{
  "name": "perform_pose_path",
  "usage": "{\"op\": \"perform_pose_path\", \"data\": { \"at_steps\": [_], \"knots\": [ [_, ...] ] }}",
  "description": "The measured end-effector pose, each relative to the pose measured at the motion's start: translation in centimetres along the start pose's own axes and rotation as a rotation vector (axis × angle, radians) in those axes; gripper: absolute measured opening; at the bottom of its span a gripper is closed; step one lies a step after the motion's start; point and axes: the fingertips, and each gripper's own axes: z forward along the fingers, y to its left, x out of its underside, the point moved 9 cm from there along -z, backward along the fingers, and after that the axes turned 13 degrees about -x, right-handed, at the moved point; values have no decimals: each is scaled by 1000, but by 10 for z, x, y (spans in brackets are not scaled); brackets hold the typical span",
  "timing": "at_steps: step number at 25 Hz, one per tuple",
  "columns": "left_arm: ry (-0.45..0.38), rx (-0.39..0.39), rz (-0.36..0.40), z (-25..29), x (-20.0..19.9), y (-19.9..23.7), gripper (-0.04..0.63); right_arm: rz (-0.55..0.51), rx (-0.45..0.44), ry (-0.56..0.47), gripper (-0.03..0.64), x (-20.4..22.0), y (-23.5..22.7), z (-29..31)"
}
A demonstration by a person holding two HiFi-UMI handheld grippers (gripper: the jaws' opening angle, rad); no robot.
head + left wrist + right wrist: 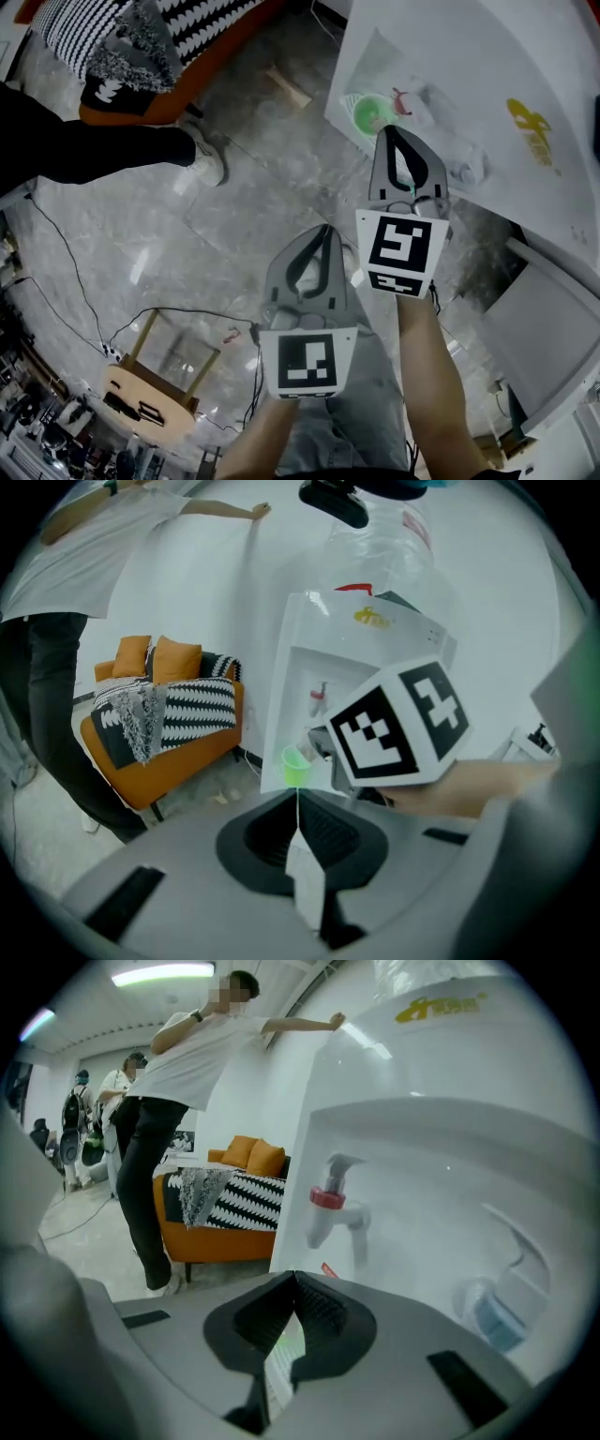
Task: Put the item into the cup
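Item (305,883): a small white paper piece on a thin thread, likely a tea bag. It sits pinched between the jaws of the left gripper (298,803), which are pressed together on it. The thread runs up to the jaw tips and the paper lies lower in the gap. In the head view this gripper is at the lower middle of the frame, over the floor.

The cup (369,114) is small and green and stands in the recess of the white dispenser (487,84), toward the upper right of the head view. It is apart from the left gripper.

The right gripper (295,1277) is clenched, its jaw tips meeting. Something pale with a green tinge shows through the gap below the tips, but I cannot tell that it grips anything. The head view puts its tips just beside the cup, and its own view looks at the red tap (328,1199).

Several things could go wrong from here:
- The cup looks light and its mouth is narrow, so a nudge from either gripper could tip it or push it off its ledge.
- The item is held by little more than thread and paper edge. A quick swing could set it dangling so that it catches the rim or lands outside.
- If the jaws ease off before the item is over the cup, it would fall to the floor.
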Motion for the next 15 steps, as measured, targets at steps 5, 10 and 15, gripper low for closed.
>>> {"op": "perform_pose_path", "data": {
  "at_steps": [5, 10, 15],
  "knots": [
    [41, -29, -15, 1, 12, 12, 14, -53, 13, 51, 11, 11, -4, 21],
    [38, -36, 9, 4, 15, 20, 14, -76, 18, 87, 11, 20, -6, 35],
    [41, -57, -15, 3, 18, 29, 14, -122, 34, 123, 11, 22, -5, 44]
  ]
}}
